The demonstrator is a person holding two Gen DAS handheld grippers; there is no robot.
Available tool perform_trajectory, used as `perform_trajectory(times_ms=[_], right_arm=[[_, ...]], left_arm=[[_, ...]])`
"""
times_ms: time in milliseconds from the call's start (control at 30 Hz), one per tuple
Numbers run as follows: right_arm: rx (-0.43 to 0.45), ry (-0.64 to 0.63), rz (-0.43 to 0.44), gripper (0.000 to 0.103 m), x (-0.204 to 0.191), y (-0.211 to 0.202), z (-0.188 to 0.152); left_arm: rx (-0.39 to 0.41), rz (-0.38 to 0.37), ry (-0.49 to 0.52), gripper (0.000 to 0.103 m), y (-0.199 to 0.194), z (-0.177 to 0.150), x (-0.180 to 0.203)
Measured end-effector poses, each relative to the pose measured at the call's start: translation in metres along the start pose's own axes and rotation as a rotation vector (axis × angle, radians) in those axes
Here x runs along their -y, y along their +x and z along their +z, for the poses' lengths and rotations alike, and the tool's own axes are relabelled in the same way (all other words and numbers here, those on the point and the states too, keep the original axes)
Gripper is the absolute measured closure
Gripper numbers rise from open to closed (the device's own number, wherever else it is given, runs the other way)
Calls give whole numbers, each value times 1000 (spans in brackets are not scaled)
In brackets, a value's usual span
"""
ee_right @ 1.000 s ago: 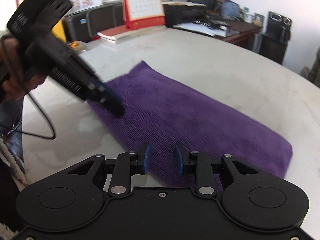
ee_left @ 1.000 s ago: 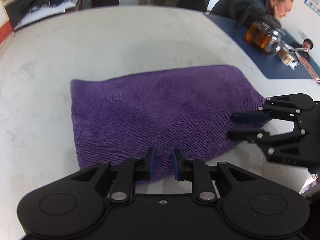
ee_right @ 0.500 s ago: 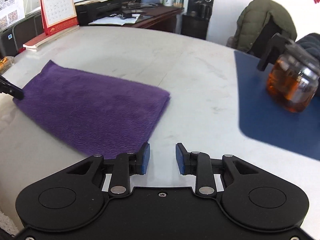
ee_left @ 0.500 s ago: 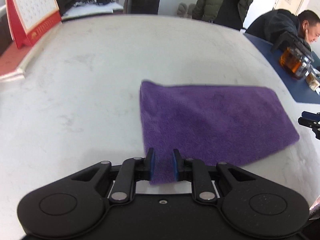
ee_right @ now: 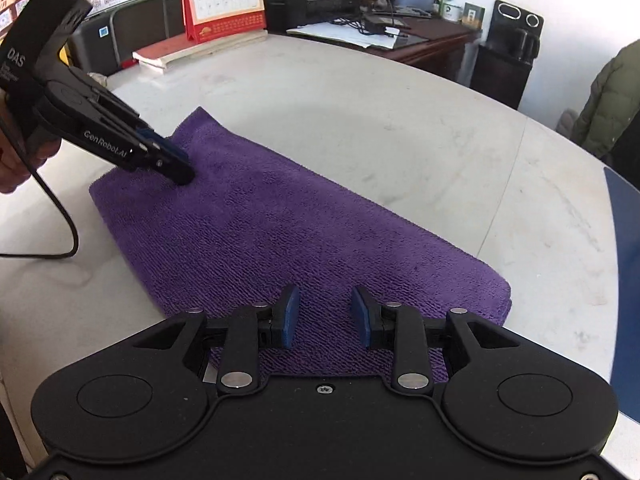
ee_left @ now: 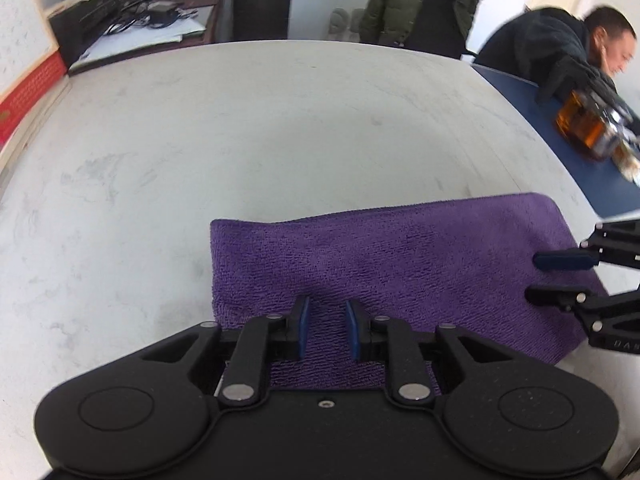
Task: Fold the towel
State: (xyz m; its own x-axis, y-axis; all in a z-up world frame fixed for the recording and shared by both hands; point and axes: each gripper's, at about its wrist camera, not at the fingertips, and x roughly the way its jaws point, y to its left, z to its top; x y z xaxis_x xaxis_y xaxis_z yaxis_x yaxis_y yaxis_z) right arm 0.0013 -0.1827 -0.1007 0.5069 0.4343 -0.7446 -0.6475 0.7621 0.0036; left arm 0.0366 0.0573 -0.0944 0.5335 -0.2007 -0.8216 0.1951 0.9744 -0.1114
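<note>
A purple towel (ee_left: 400,264) (ee_right: 280,232) lies folded flat as a long strip on the white marble table (ee_left: 240,140). My left gripper (ee_left: 326,332) hovers over the towel's left part near its front edge. Its blue pads stand a narrow gap apart, with flat cloth showing below them and nothing pinched. In the right wrist view the left gripper (ee_right: 180,168) points its tips down at the cloth. My right gripper (ee_right: 325,314) is open over the towel's right end at the front edge, and in the left wrist view the right gripper (ee_left: 534,277) comes in from the right.
A blue mat (ee_left: 560,128) with a glass teapot (ee_left: 580,128) of amber tea lies at the far right, where a person (ee_left: 540,48) sits. A red desk calendar (ee_right: 224,0) and books stand at the table's far left. A cable (ee_right: 68,220) trails from the left gripper.
Half a second ago the left gripper was at the towel's left front corner and the right was off its right end. Both now sit further in over the towel, which stays flat.
</note>
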Motion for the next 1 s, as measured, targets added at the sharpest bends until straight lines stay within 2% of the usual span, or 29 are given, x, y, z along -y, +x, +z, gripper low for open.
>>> perform_trajectory(times_ms=[233, 333, 367, 400, 433, 500, 533, 600, 667, 767, 833, 900, 967, 1000], right_arm=[[16, -30, 25, 73, 18, 32, 35], [15, -29, 30, 72, 24, 41, 45], [4, -14, 31, 70, 26, 42, 49], [-2, 0, 19, 67, 27, 40, 52], [20, 38, 25, 65, 29, 32, 53], [65, 115, 39, 48, 35, 14, 54], [95, 167, 65, 44, 38, 1, 54], [156, 273, 117, 24, 45, -24, 52], [226, 368, 171, 14, 52, -51, 50], [342, 445, 201, 1, 56, -101, 50], [435, 456, 195, 0, 53, -145, 53], [524, 434, 196, 0, 46, -180, 54], [612, 385, 239, 0, 38, -200, 53], [594, 353, 268, 0, 36, -202, 55]], left_arm=[[5, 71, -38, 85, 15, 29, -13], [-21, 95, -81, 85, 14, 36, -15], [-31, 106, -98, 83, 11, 37, -15], [-31, 122, -113, 77, 4, 38, -13], [-14, 140, -127, 72, -8, 39, -11], [50, 168, -151, 49, -36, 40, -5], [89, 172, -163, 42, -50, 41, -3], [175, 171, -185, 17, -81, 42, 4], [250, 191, -188, 12, -112, 44, 13], [327, 273, -149, 8, -151, 50, 37], [367, 325, -114, 4, -175, 54, 56], [407, 318, -97, 1, -194, 54, 71], [435, 258, -88, 1, -208, 51, 79], [438, 218, -81, 1, -213, 49, 82]])
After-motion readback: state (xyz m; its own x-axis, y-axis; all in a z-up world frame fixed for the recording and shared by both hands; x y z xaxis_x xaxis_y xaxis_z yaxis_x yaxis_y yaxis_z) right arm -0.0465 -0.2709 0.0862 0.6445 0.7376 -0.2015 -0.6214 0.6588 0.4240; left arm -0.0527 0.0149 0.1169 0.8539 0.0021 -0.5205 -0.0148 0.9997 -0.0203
